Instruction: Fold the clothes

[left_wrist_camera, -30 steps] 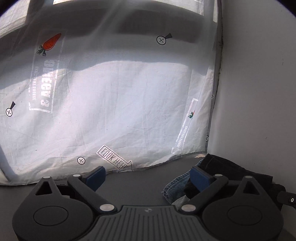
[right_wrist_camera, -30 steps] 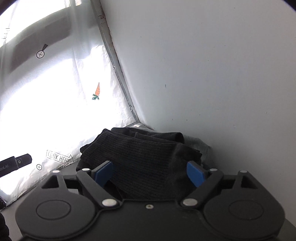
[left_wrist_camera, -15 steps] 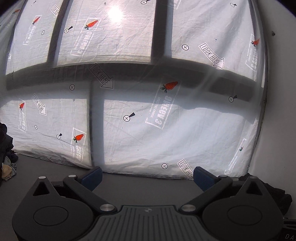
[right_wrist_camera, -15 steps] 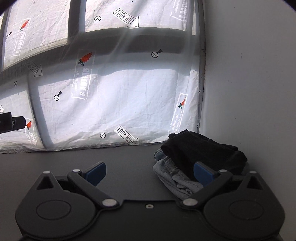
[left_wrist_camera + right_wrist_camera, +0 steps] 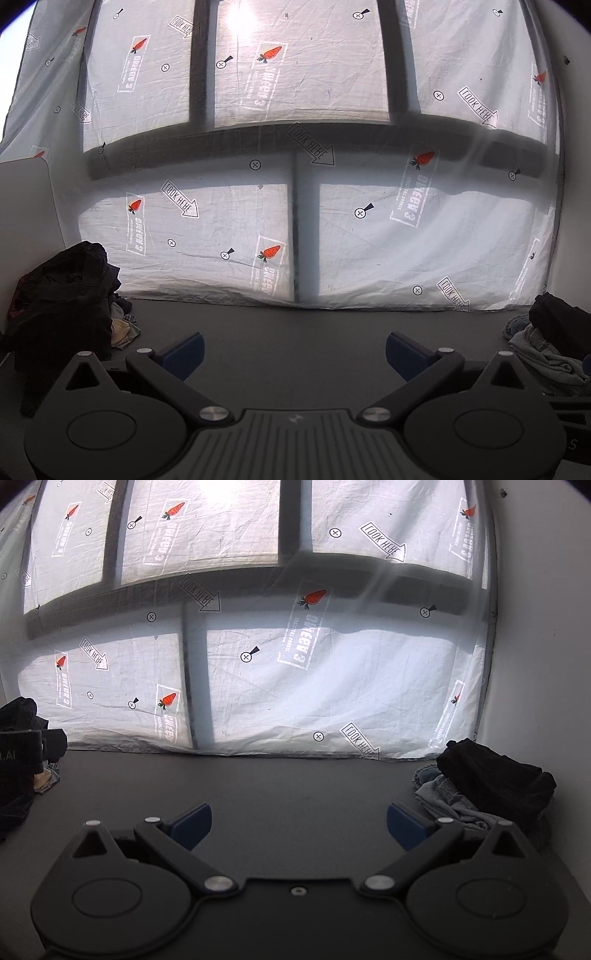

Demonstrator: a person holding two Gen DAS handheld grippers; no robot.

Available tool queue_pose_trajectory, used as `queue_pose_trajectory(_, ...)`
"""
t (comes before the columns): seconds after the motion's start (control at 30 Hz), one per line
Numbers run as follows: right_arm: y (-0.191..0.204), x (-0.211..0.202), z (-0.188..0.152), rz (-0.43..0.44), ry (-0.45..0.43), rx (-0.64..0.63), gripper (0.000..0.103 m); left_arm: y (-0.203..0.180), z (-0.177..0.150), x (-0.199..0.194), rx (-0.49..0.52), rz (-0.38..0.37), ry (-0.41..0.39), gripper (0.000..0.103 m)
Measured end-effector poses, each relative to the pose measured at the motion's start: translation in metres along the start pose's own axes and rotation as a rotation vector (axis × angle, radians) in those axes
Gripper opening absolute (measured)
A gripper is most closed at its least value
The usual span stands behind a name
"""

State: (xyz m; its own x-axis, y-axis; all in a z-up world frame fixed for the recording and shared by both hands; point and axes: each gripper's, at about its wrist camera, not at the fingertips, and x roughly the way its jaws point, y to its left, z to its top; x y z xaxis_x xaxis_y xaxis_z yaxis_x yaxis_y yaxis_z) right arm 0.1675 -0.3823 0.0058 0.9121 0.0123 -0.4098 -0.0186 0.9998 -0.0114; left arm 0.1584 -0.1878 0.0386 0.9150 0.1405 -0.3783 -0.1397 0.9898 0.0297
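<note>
A folded stack sits in the far right corner of the dark table: a black garment lies on top of denim and grey pieces. The same stack shows at the right edge of the left wrist view. An unfolded heap of dark clothes with a pale piece beside it lies at the far left; its edge shows in the right wrist view. My left gripper is open over bare tabletop with nothing between its blue pads. My right gripper is open too, empty, left of the stack.
A translucent printed sheet hangs over window frames along the table's far edge. A white wall closes the right side. A pale panel stands at the far left. Part of the left gripper's body shows at the left of the right wrist view.
Both grippers pulled back and swung left from the folded stack in the right corner. The black garment, earlier between the right jaws, now lies on the stack. The heap at the left came into view.
</note>
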Motion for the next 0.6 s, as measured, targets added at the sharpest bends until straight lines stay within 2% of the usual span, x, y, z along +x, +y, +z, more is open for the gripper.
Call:
queue_pose_trajectory(0.2,0.060,-0.033,-0.020,0.027,0.059,0.004,0.102,0.054,-0.019,-0.016,-0.022,-0.027,0.120,0.103)
queue_pose_trajectory(0.3,0.084,-0.044,-0.032,0.046,0.139,0.025,0.102,0.073,-0.028,-0.027,0.006,-0.034,0.152,0.103)
queue_pose_trajectory(0.6,0.139,-0.076,-0.059,-0.003,0.262,0.032,0.102,0.132,-0.062,-0.046,0.022,-0.068,0.284,0.103)
